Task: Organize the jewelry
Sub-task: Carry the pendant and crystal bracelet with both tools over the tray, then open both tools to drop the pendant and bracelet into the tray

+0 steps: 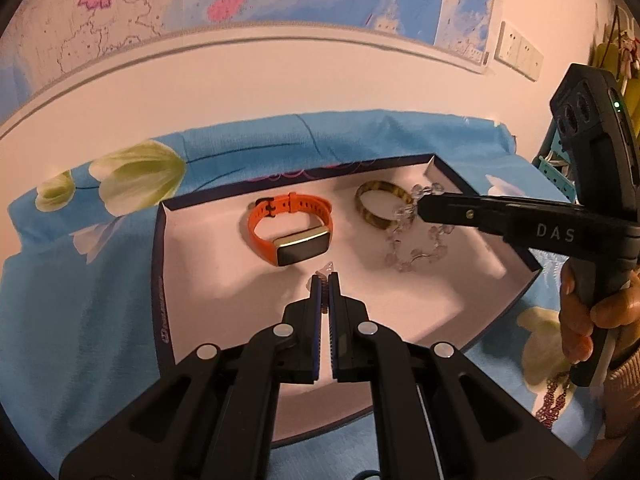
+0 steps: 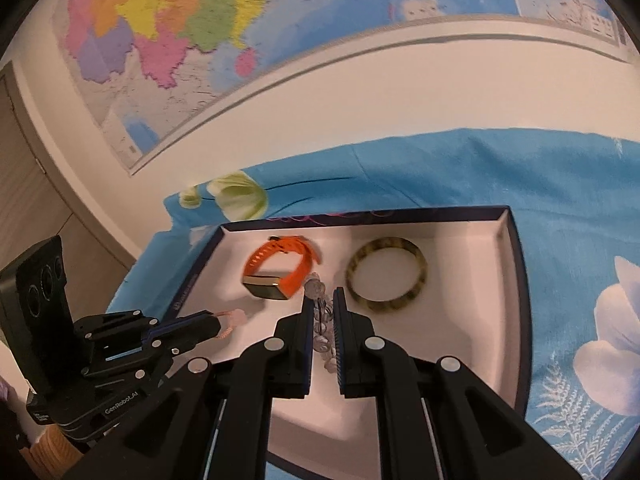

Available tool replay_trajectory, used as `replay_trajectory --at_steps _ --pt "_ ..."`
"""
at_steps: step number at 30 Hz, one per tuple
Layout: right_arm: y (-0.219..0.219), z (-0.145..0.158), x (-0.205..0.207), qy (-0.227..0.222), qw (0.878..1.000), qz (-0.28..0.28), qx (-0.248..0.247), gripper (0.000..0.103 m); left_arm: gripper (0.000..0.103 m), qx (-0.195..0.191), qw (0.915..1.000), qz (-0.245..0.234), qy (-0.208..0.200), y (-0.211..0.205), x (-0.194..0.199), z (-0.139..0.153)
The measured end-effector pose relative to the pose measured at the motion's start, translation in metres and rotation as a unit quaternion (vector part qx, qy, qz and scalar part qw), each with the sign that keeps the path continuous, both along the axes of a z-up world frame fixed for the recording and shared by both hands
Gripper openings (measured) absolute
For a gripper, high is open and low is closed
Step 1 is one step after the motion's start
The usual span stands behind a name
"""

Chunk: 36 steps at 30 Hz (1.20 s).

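Clear beads of a bracelet (image 2: 322, 322) ran lengthwise between the right tool's (image 2: 322, 300) clamped fingers at lower centre, over the white tray (image 2: 460, 344) holding an orange watch (image 2: 280, 270) and mottled bangle (image 2: 386, 276); the left tool (image 1: 325, 284) pinched a pink cord piece (image 2: 230, 322).

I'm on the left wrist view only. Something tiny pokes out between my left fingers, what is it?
Observer: In the right wrist view, the left gripper pinches a pink braided cord with a pale pink bead at its end.
Operator: How do the clear beads sit in the right one?
Observer: The clear bead bracelet runs lengthwise between the fingers of the right gripper. Beads show past the tips and further back.
Operator: What's left of the table?
Observer: A brown panelled surface, perhaps a door, next to the wall.
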State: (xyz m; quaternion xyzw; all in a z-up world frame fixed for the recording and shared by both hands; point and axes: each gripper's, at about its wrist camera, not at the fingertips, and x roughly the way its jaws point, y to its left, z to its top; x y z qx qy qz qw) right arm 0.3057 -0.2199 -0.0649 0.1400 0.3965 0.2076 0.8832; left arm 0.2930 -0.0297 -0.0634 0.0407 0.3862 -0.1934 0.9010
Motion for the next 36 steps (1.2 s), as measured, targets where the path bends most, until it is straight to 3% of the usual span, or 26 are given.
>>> replay_trajectory --at_steps 17,28,33,35,36 --pt "-0.016 -0.021 0.008 0.041 0.998 -0.034 -0.031 0.009 0.004 0.018 0.9996 0.013 0.015 -0.007 0.016 -0.017" --pt "-0.011 -0.026 0.007 0.046 0.996 -0.036 -0.067 0.017 0.008 0.025 0.9994 0.016 0.020 -0.013 0.020 -0.023" --pt "-0.014 -0.022 0.002 0.037 0.995 -0.048 -0.082 0.025 0.023 0.024 0.9995 0.021 0.005 -0.010 0.013 -0.014" --pt "-0.015 -0.019 0.000 0.031 0.994 -0.056 -0.093 0.036 0.028 0.019 0.9995 0.025 -0.001 -0.006 0.009 -0.009" --pt "-0.015 -0.017 -0.002 0.026 0.993 -0.061 -0.096 0.036 0.030 0.018 0.9994 0.028 -0.005 -0.005 0.008 -0.007"
